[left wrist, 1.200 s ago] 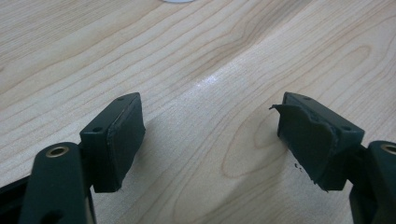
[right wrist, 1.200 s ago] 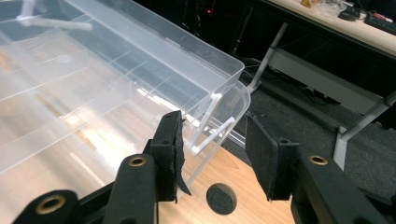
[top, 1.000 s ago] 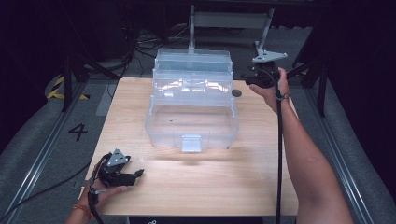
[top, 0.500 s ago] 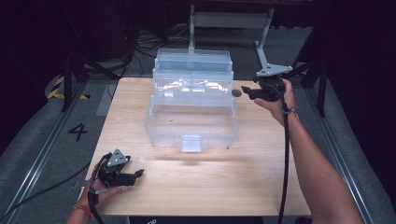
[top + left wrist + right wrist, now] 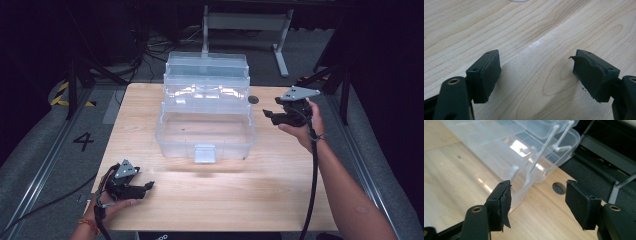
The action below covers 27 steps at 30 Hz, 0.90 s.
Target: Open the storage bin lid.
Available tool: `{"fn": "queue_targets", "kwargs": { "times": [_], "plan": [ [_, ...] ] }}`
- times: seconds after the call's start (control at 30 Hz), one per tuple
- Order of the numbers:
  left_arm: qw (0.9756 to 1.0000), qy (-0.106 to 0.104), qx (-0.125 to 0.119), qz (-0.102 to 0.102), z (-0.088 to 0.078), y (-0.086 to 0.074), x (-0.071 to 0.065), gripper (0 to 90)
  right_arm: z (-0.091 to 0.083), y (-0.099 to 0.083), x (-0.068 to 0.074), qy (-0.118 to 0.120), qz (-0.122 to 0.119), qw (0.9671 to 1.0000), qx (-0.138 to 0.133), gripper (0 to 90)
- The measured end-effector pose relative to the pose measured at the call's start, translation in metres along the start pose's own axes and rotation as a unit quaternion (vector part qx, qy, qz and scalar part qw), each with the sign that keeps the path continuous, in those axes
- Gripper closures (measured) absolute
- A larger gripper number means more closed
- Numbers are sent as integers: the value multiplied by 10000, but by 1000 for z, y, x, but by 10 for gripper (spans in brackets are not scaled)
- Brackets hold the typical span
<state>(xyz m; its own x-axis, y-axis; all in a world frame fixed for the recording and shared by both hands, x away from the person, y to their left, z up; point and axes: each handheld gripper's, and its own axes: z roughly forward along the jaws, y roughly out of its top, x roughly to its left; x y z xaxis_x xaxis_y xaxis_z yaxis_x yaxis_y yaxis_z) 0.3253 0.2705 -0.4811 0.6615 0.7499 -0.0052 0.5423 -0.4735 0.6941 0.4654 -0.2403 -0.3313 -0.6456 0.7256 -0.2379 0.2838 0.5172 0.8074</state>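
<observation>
A clear plastic tiered storage box (image 5: 205, 120) stands open in the middle of the wooden table (image 5: 280, 200), its trays stepped back toward the far edge. My right gripper (image 5: 268, 116) hovers just right of the box, pointing left at its side. In the right gripper view the jaws (image 5: 539, 195) are open and have just been opening, with nothing between them; the box's hinge arms (image 5: 534, 165) lie ahead. My left gripper (image 5: 148, 189) rests at the table's front left corner. Its jaws (image 5: 536, 67) stand open over bare wood.
A round dark hole (image 5: 254, 99) sits in the tabletop right of the box, close to my right gripper. A grey metal stand (image 5: 245, 20) rises behind the table. Dark floor with cables and a painted "4" (image 5: 83, 141) surrounds the table.
My right gripper has come from the box's far right corner toward the person and lower, and its jaws have spread wider. The left gripper has stayed put.
</observation>
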Motion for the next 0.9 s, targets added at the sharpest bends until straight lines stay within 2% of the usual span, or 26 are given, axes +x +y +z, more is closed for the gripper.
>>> {"fn": "queue_targets", "kwargs": {
  "times": [0.3, 0.37, 0.47, 0.63, 0.77, 0.9],
  "plan": [
    [10000, 0, 0, -5, 0, 0, 0, 226, -8, -27, 9, 7, -92, 9998, 164, 371],
    [10000, 5, 2, -4, 0, 0, 0, 226, -10, -32, 11, 104, -96, 9996, 239, 356],
    [10000, 5, -2, -4, 0, 0, 0, 226, -12, -42, 18, 92, -213, 9994, 275, 354],
    [10000, 8, -3, -11, 0, 0, 0, 226, -13, -53, 25, 124, -255, 9990, 351, 339],
    [10000, 8, -4, -11, 0, 0, 0, 226, -12, -62, 32, -53, -288, 9982, 514, 294],
    [10000, 10, -4, -14, 0, 0, 0, 226, -13, -77, 34, -97, -120, 9982, 576, 269]
  ]
}}
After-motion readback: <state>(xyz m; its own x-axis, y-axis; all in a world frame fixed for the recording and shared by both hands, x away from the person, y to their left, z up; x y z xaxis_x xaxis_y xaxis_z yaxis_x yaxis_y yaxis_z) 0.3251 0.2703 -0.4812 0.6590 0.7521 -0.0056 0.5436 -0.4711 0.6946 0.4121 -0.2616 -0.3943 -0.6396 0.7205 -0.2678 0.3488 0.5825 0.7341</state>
